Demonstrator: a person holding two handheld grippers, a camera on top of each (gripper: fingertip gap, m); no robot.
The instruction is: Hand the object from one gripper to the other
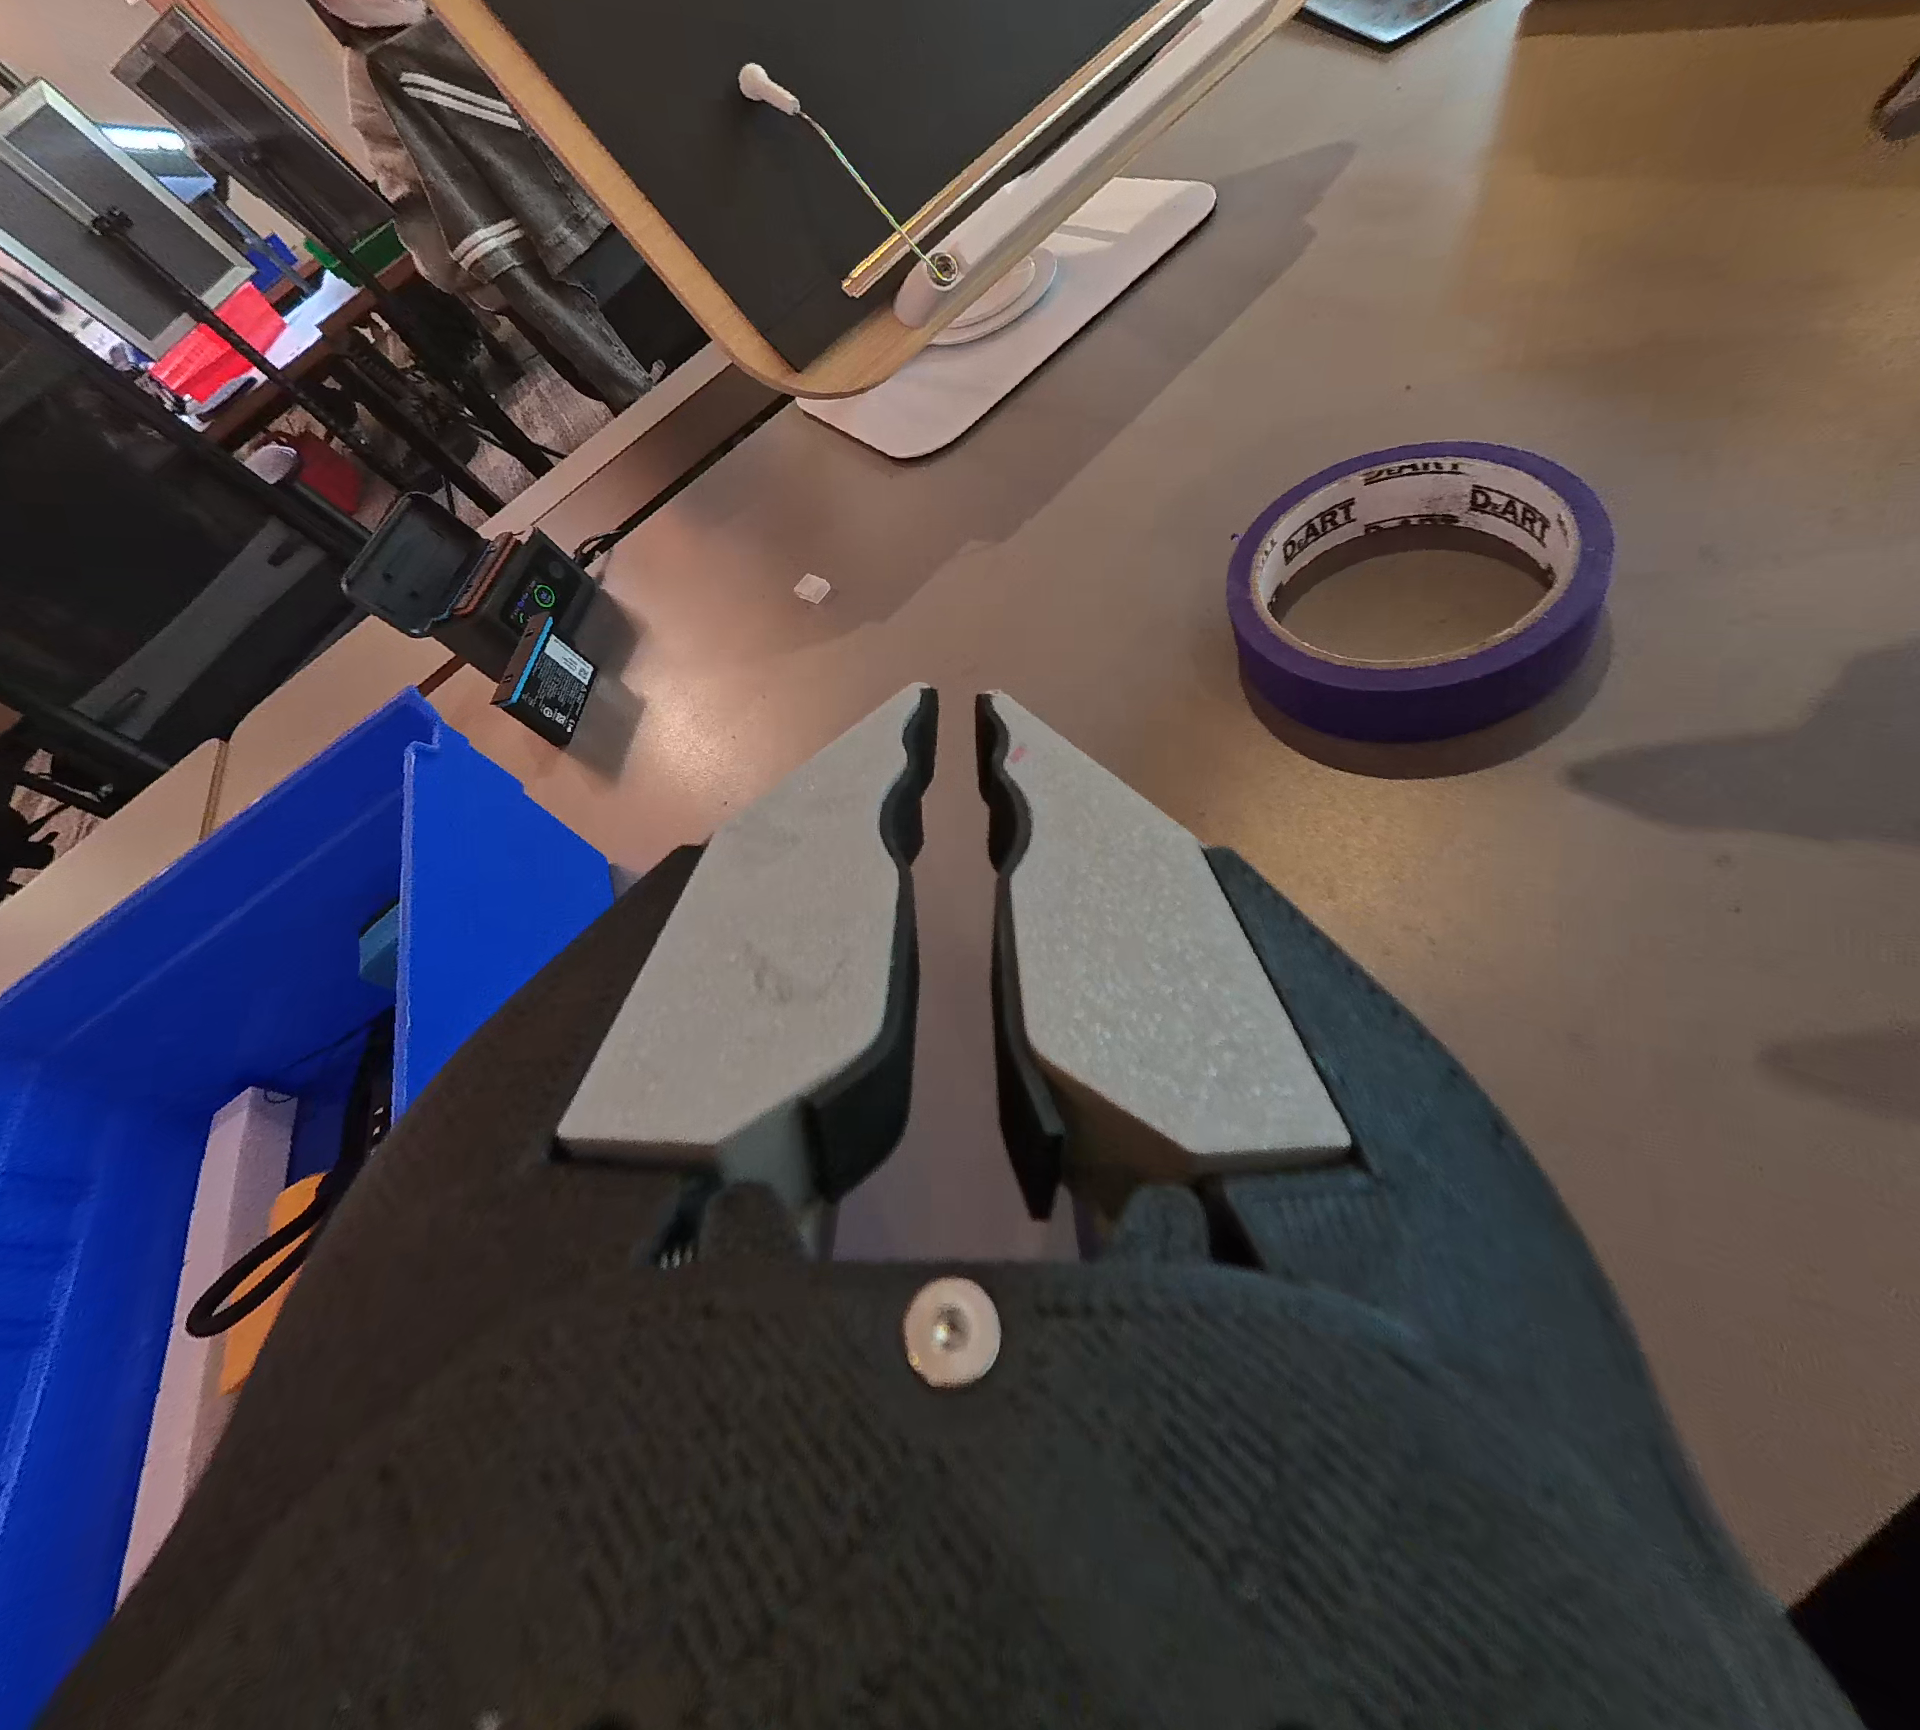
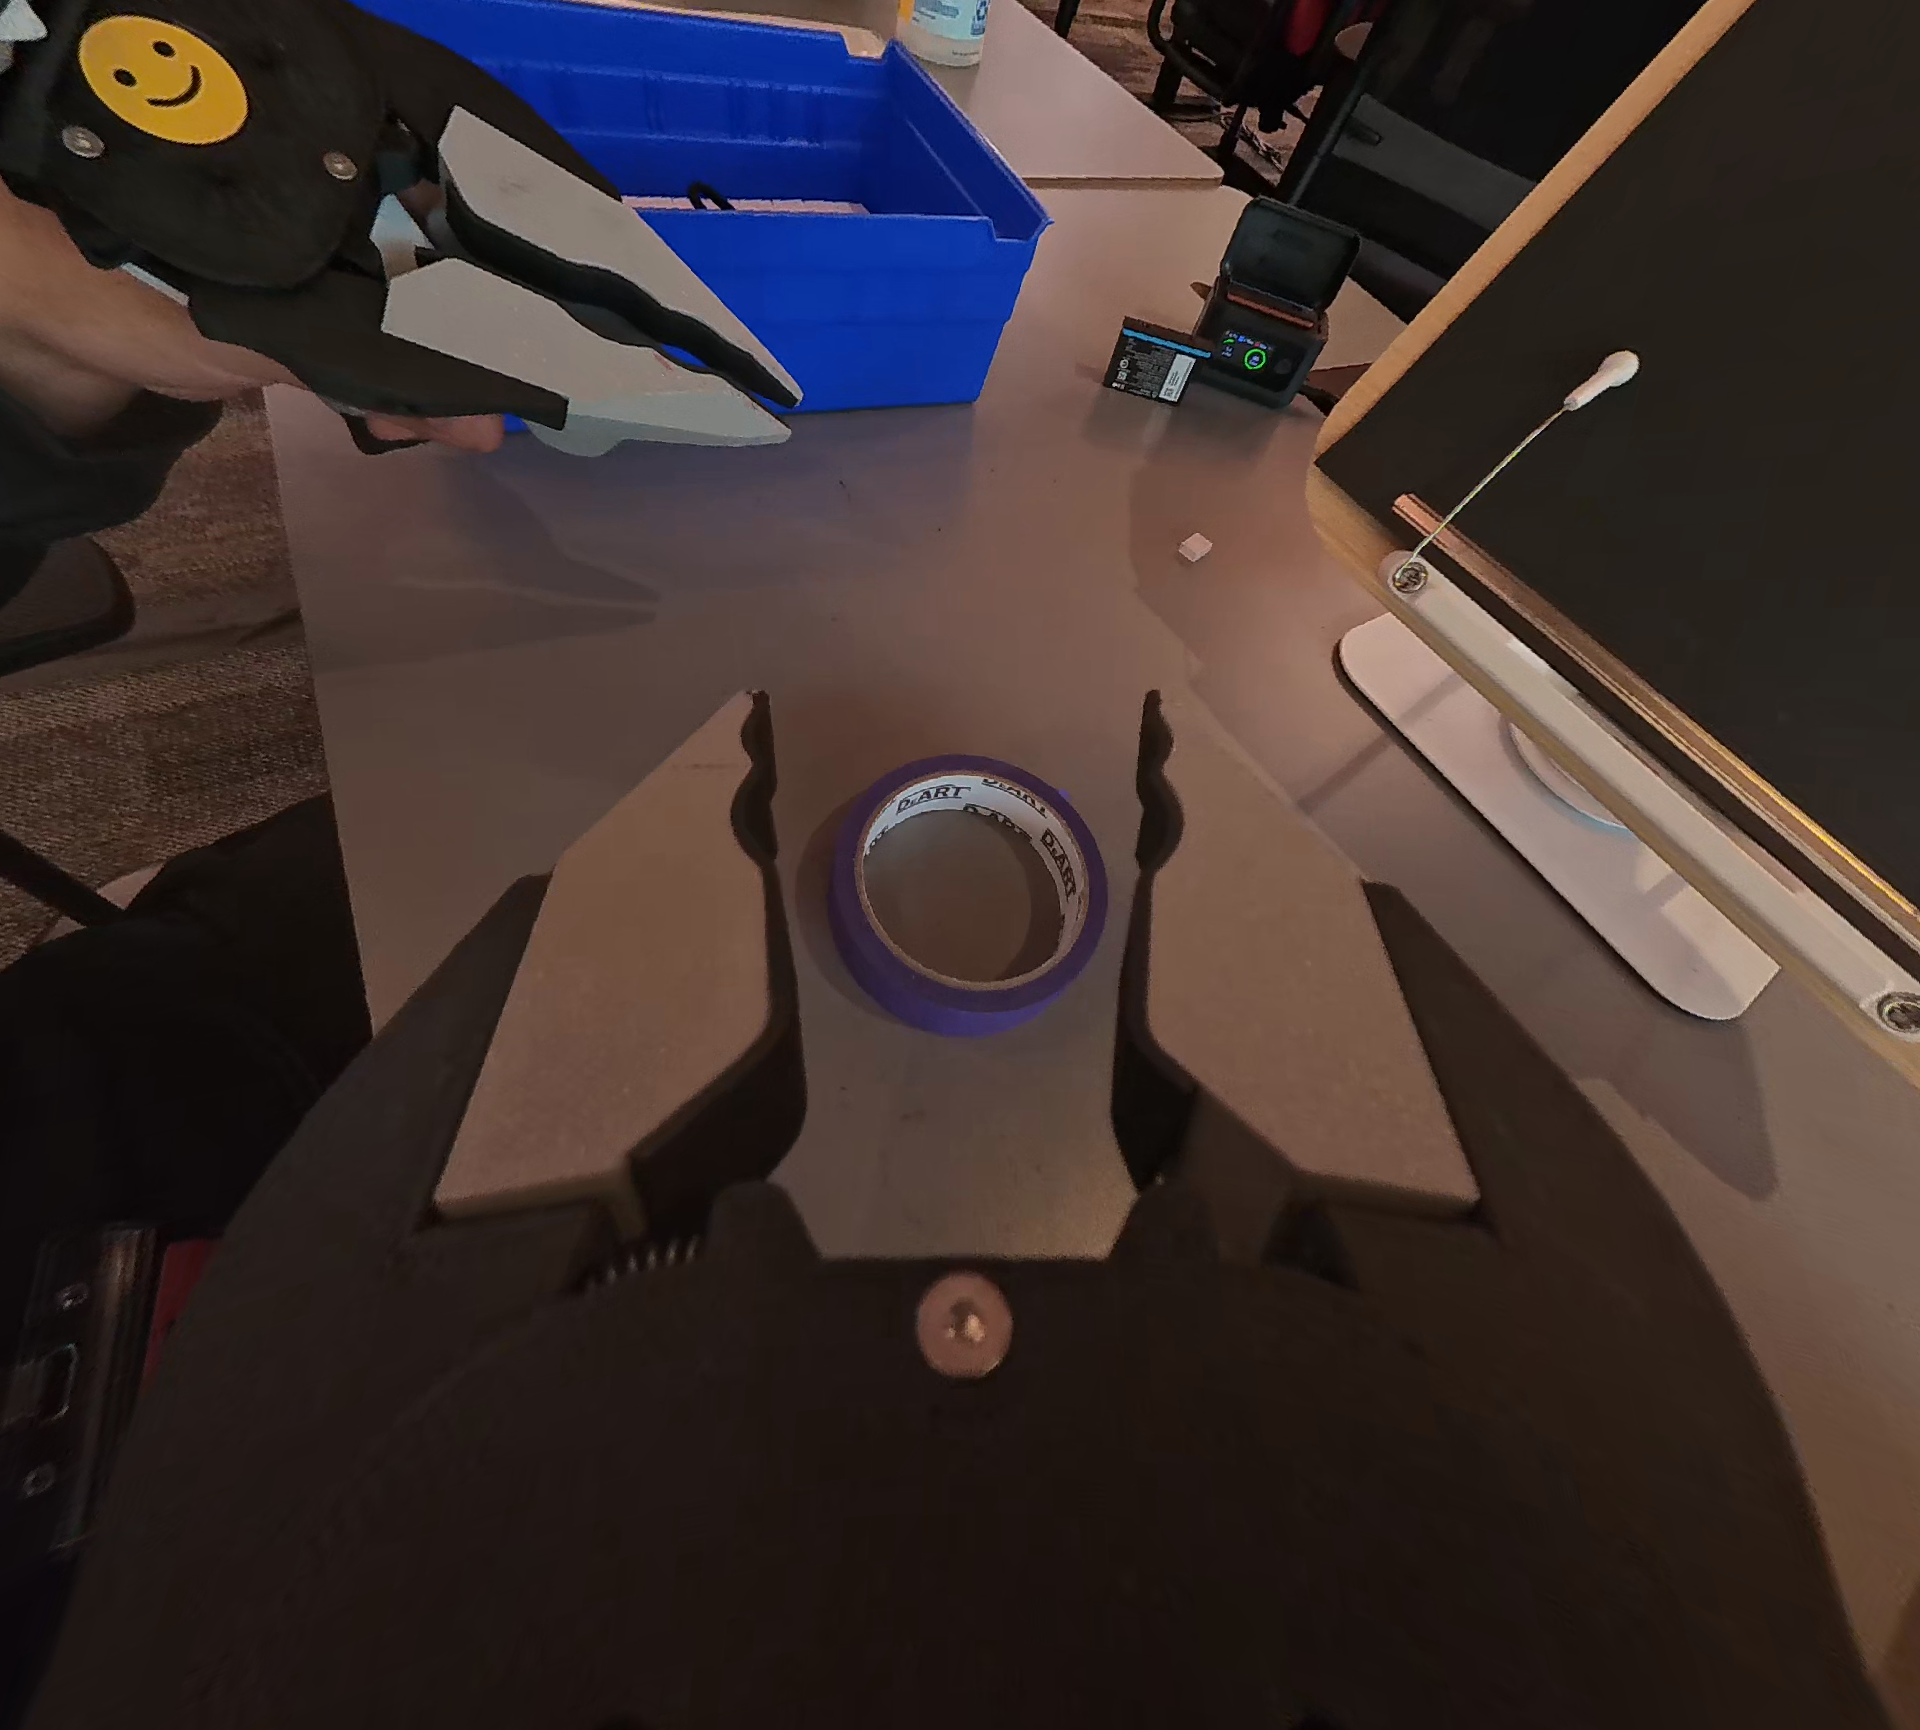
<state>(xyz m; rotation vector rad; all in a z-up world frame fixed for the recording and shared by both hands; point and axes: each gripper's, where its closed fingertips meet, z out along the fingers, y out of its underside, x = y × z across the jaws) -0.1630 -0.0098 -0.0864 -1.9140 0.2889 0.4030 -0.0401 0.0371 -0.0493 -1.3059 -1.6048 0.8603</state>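
A purple roll of tape lies flat on the grey-brown table. In the right wrist view it sits between my right gripper's open fingers, a little behind the tips, touching neither. In the left wrist view the tape lies to the right of my left gripper, which is shut and empty, its tips nearly touching. The left gripper also shows in the right wrist view, held by a hand at the left, above the table in front of the blue bin.
A blue plastic bin stands at the table's left, also in the left wrist view. A tilted dark board on a white stand is at the right. A small black charger case with a battery and a white chip lie beyond. The gap from one gripper's tips to the other's is roughly 15 cm.
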